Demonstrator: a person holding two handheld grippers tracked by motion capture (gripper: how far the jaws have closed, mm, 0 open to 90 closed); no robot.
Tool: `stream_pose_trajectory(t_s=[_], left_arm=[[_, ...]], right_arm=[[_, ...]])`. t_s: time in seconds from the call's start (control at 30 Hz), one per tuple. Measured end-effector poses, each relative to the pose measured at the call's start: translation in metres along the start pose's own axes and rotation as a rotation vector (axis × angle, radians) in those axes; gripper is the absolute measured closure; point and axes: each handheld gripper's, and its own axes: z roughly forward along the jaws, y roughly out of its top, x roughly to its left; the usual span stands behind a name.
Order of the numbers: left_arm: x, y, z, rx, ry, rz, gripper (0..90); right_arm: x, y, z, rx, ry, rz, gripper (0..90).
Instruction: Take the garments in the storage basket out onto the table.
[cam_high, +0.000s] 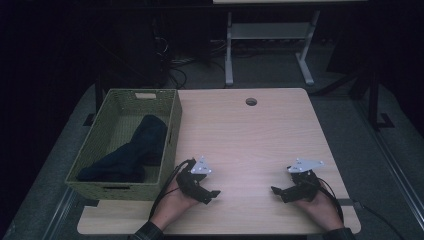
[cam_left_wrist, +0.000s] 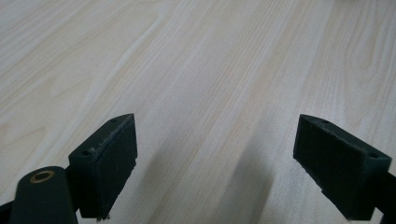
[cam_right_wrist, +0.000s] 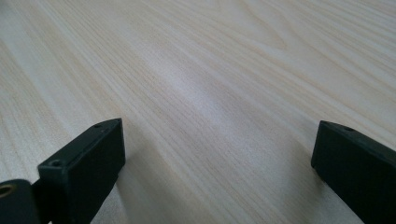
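- Left gripper (cam_high: 212, 194): lower centre-left of the high view, resting low over the table (cam_high: 250, 145), jaws spread wide, nothing between them. Its own view (cam_left_wrist: 215, 163) shows bare wood grain in the gap.
- Right gripper (cam_high: 276, 191): lower centre-right, jaws likewise wide apart and empty; its own view (cam_right_wrist: 217, 158) has bare wood between the pads.
- The two grippers point inward at each other, well apart.
- Cloth (cam_high: 131, 152): dark, bunched, lying inside the green basket (cam_high: 170, 145) at the left of the frame. Long axis runs diagonally, from lower left of the basket up to its upper right.
- Key relation: cloth lies left and up-frame from both sets of jaws, behind the basket's right wall. Left gripper is clearly nearer, just beside the basket's lower right corner; right gripper is well apart, across the table.
- Judgement: any reach for the cloth falls to the left gripper. It has to turn away from centre, lift over the wall, then come down on the cloth's upper end, which sits nearest that wall.
- Risk: clipping the basket rim on the way in.
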Motion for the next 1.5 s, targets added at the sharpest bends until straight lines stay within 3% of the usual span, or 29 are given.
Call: stream_pose_trajectory(t_s=[0.5, 1.5], left_arm=[[0.002, 0.009, -0.007, -0.021, 0.009, 0.016, 13.5], [0.005, 0.027, -0.018, -0.054, 0.019, 0.002, 13.5]], right_arm=[[0.000, 0.000, 0.000, -0.002, 0.000, 0.000, 2.3], [0.000, 0.000, 0.000, -0.001, 0.000, 0.000, 2.3]])
